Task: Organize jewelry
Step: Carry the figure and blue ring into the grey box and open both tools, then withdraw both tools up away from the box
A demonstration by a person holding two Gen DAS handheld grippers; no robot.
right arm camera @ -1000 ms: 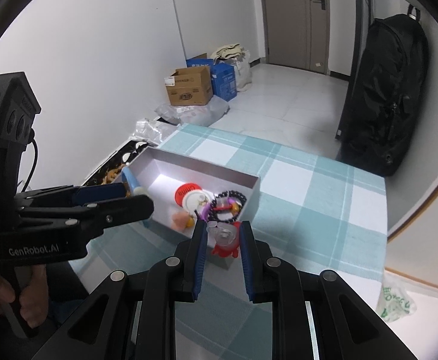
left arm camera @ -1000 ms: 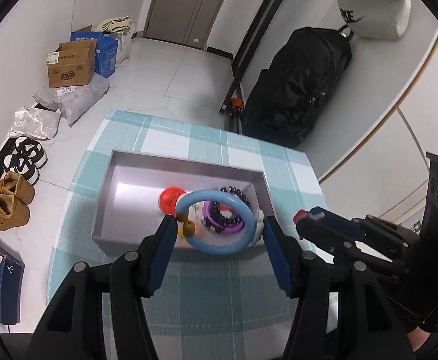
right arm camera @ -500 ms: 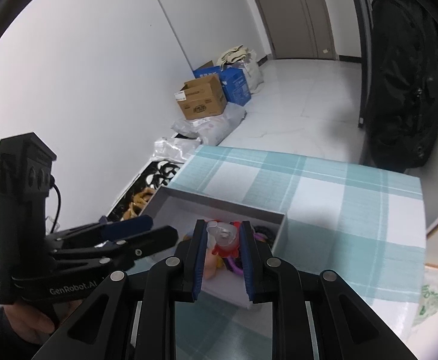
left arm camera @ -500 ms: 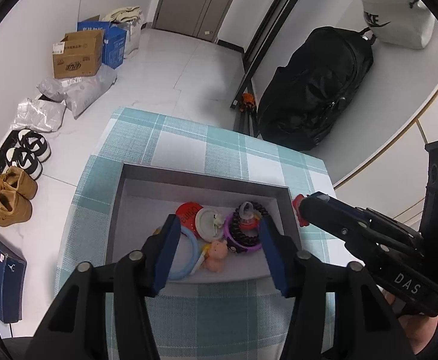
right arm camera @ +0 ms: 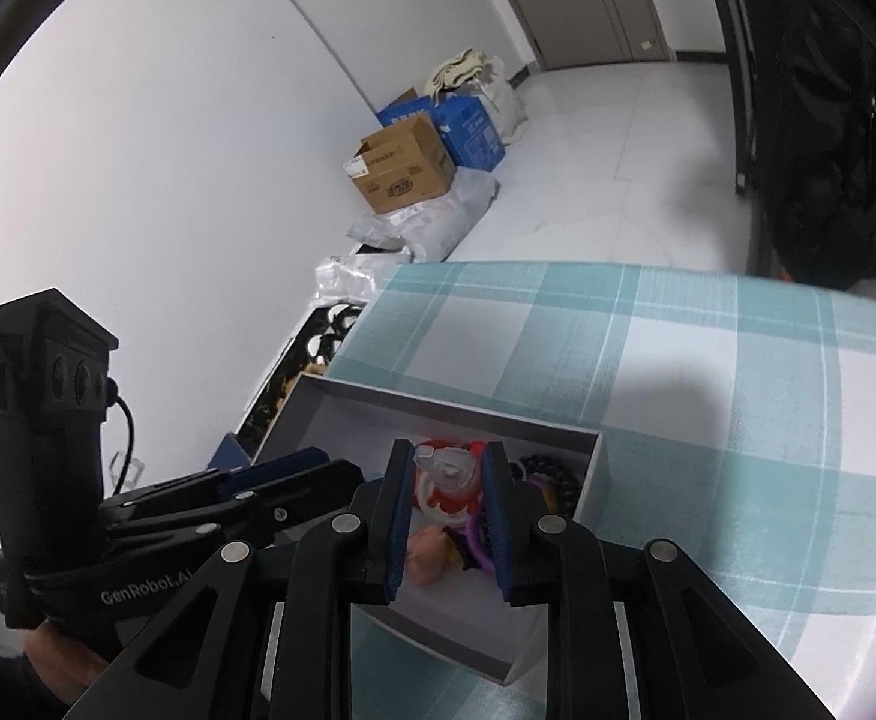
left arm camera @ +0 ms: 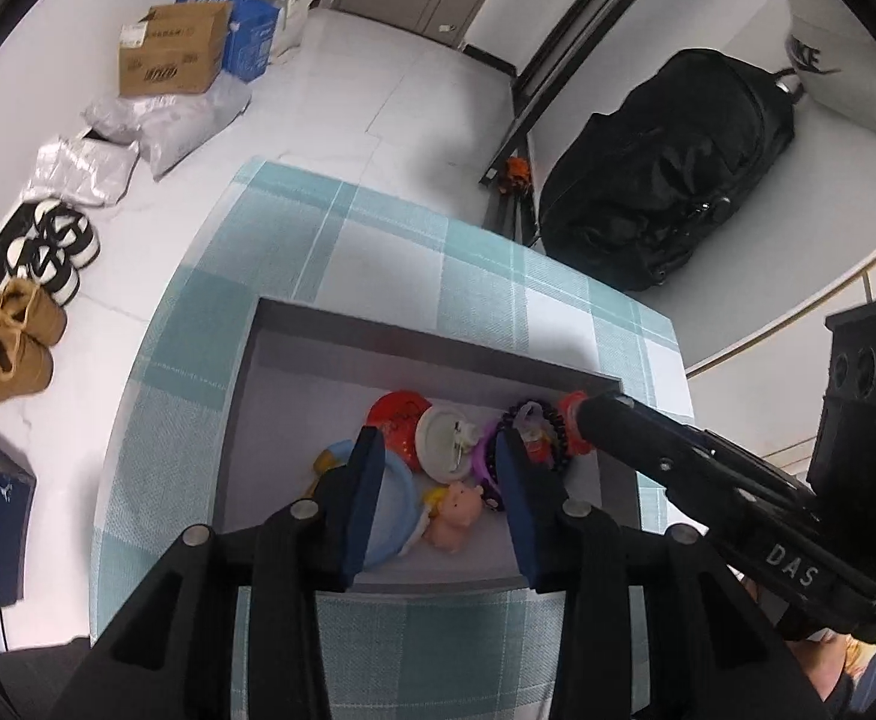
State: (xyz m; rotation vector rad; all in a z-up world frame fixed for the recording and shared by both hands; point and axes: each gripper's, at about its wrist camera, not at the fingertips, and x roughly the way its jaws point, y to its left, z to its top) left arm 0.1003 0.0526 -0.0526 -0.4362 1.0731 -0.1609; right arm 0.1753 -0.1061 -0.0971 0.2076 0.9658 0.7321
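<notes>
A grey open box (left arm camera: 426, 342) sits on the teal checked cloth (left arm camera: 378, 240). In it lie a light blue ring (left arm camera: 393, 516), a red disc (left arm camera: 399, 414), a white round piece (left arm camera: 444, 438), a pink pig figure (left arm camera: 456, 516), a purple ring (left arm camera: 486, 468) and a dark bead bracelet (left arm camera: 549, 420). My left gripper (left arm camera: 438, 450) is open and empty above the box. My right gripper (right arm camera: 447, 471) is shut on a red and clear charm (right arm camera: 447, 480) over the box (right arm camera: 438, 402), and shows in the left wrist view (left arm camera: 576, 414).
The cloth's far and right edges drop to a white tiled floor (left arm camera: 342, 90). On the floor are cardboard boxes (left arm camera: 171, 51), plastic bags (left arm camera: 186, 120), shoes (left arm camera: 12, 348) and a black bag (left arm camera: 672, 174) by the wall.
My left gripper let the light blue ring go into the box, rose and half closed. My right gripper carried the red charm from the box's near side to over its right end.
</notes>
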